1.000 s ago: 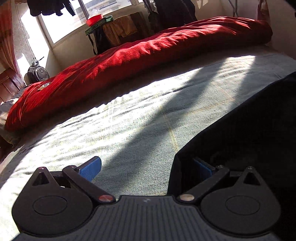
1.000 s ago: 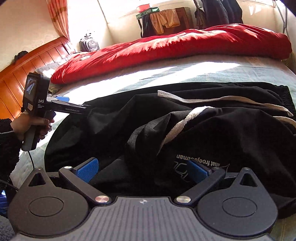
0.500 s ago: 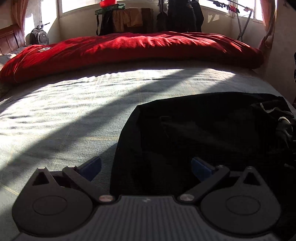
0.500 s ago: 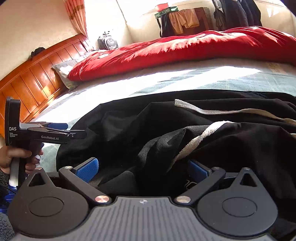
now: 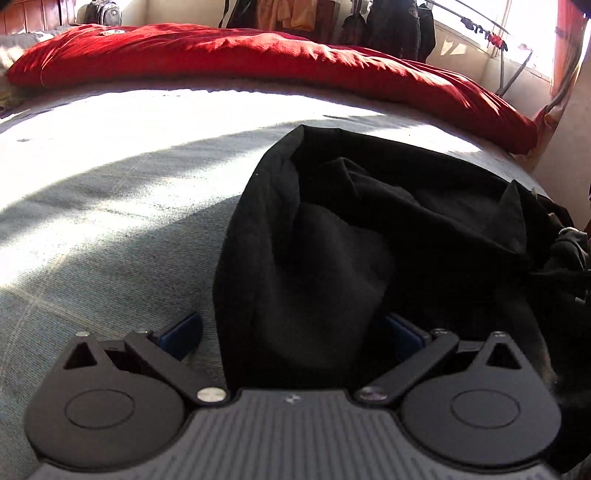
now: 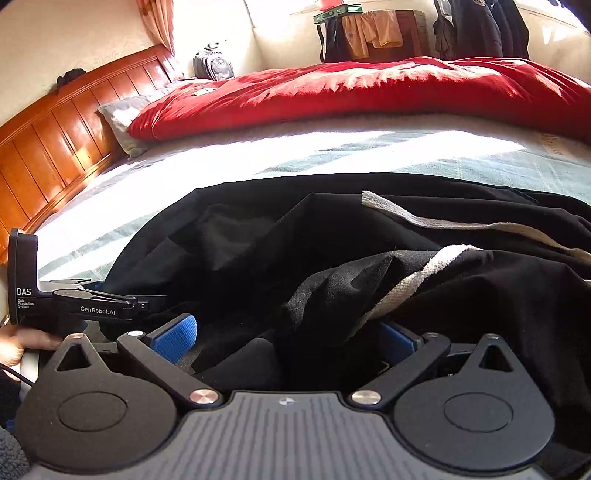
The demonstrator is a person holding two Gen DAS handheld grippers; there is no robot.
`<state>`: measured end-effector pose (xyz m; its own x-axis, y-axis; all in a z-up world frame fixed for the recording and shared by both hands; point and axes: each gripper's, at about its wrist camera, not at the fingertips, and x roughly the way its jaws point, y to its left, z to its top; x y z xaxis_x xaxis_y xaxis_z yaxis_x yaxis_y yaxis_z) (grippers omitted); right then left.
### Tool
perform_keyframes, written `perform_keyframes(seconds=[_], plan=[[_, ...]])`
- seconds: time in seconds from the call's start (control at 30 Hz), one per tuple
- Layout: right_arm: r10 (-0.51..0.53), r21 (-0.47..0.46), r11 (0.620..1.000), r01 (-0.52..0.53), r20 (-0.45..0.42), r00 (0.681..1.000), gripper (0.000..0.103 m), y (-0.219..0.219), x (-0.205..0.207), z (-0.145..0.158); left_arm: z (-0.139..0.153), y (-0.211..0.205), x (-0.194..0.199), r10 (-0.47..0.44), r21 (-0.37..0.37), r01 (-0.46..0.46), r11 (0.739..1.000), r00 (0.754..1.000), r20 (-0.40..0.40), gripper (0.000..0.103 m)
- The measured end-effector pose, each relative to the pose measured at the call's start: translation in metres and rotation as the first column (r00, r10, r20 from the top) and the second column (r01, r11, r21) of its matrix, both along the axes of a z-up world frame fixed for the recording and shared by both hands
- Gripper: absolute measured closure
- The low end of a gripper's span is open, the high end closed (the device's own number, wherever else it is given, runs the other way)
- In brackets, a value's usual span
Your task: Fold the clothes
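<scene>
A crumpled black garment (image 5: 369, 221) lies on the grey-green bedsheet (image 5: 110, 221). My left gripper (image 5: 291, 332) is open at the garment's left edge, with a fold of black cloth lying between its blue pads (image 5: 181, 332). In the right wrist view the same garment (image 6: 258, 240) shows two white drawstrings (image 6: 406, 284). My right gripper (image 6: 286, 339) is also open, low over the near edge, with bunched cloth between its blue pads (image 6: 173, 338). The left gripper (image 6: 147, 302), held in a hand (image 6: 26, 339), reaches the garment's left edge.
A red duvet (image 6: 351, 92) lies rolled along the far side of the bed. A wooden headboard (image 6: 55, 140) and a pillow (image 6: 122, 114) are at the left. Hanging clothes (image 6: 480, 29), a backpack (image 6: 214, 66) and a window fill the back wall. Bare sheet (image 6: 184, 166) stretches left of the garment.
The left gripper has swung right and moved in until the garment's left edge lies between its jaws. The right gripper has edged closer to the cloth. Both stay open.
</scene>
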<state>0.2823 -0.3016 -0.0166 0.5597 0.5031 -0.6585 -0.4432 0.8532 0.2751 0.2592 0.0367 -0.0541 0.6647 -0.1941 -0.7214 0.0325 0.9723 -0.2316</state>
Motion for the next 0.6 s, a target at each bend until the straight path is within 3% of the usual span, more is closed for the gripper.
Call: perform_keyframes(seconds=[0.1,0.17,0.27,0.47,0.6], plan=[[-0.009,-0.005,1.0,0.009,0.003,1.0,0.0,0.002,-0.002,0.001,0.002,0.011,-0.005,0.003,-0.123,0.002,0.992,0.999,0.038,0.01],[-0.016,-0.013,1.0,0.016,0.005,1.0,0.0,0.004,-0.003,0.002,0.001,0.017,-0.002,0.011,-0.13,-0.005,0.991,0.999,0.043,0.035],[-0.027,-0.017,0.999,0.027,0.008,1.0,0.0,0.008,-0.005,0.003,0.002,0.025,0.007,0.016,-0.128,-0.01,0.992,0.999,0.046,0.059],[-0.071,-0.025,0.997,0.071,0.01,0.997,0.0,0.019,-0.008,0.005,0.013,0.034,0.025,-0.038,-0.079,0.045,0.996,0.995,0.091,0.077],[-0.114,-0.049,0.992,0.115,0.016,0.993,0.0,0.034,-0.011,0.008,0.022,0.045,0.044,-0.089,-0.058,0.097,0.994,0.988,0.124,0.082]])
